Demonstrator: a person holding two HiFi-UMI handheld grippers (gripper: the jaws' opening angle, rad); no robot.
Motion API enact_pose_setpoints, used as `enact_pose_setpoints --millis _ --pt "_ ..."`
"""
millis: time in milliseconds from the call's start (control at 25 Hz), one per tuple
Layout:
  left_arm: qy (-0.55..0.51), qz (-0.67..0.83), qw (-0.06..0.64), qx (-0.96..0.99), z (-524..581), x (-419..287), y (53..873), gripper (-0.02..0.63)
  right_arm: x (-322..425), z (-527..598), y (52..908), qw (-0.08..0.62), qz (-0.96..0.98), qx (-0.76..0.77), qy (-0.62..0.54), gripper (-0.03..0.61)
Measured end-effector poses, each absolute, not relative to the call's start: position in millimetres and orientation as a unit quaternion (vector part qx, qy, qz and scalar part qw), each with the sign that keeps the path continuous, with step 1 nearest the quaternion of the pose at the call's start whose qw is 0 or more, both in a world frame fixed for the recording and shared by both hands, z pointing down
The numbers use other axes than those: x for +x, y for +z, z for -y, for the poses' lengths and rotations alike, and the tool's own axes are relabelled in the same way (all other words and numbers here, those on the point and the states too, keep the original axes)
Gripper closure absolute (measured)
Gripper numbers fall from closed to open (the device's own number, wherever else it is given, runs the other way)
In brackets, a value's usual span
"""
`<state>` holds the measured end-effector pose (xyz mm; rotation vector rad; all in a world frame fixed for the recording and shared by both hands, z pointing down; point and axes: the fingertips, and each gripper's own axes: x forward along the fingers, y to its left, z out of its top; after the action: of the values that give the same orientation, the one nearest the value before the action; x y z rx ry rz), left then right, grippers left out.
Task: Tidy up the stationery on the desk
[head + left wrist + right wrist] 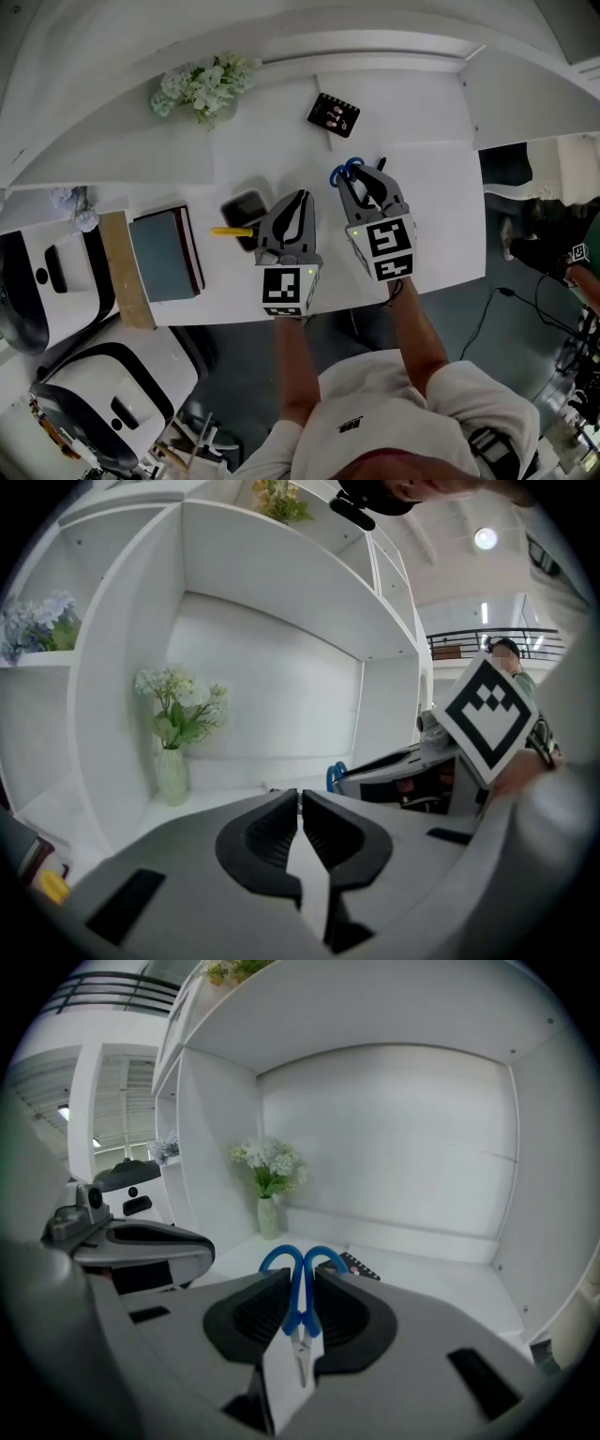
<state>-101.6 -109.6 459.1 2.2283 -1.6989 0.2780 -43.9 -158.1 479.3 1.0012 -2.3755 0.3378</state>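
The right gripper (300, 1283) is clenched on a pair of scissors (300, 1299). The scissors have two round blue plastic loops and thin shiny metal blades. The loops stick out past the tips and the blades point back toward the hand. The jaw pads are black and ribbed, and the body is smooth grey.

The left gripper (300, 803) is just to the left of the right one. Its jaws are pressed together with nothing in them.

Just left of the left gripper's tips, a black cup (246, 208) with rounded corners sits on the white desk (422, 216). It is too dark inside to tell what it holds. A thin yellow stick (230, 231) lies right by it. Farther left is a thick grey-blue book (167, 253).

Ahead of the right gripper lies a small flat black thing with buttons (333, 114). Ahead and left of both grippers, a pale vase (172, 775) holds soft white and green flowers (204, 84).

Both arms reach forward side by side, and the grippers tip a little down.
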Motion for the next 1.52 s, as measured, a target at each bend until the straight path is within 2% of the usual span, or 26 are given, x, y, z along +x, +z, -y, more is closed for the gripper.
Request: enact_pose_setpoints --millis 760,1520 --pt "0.060 0.699 0.155 0.696 48.3 -191.0 412.5 0.614 -147.5 112.6 402.4 0.216 0.944 0.240 0.072 0.512" --pt "0.045 0.766 0.175 0.617 -9.0 -260.9 429.5 0.614 -232.4 61.8 417.1 0.216 0.964 0.136 0.077 0.512"
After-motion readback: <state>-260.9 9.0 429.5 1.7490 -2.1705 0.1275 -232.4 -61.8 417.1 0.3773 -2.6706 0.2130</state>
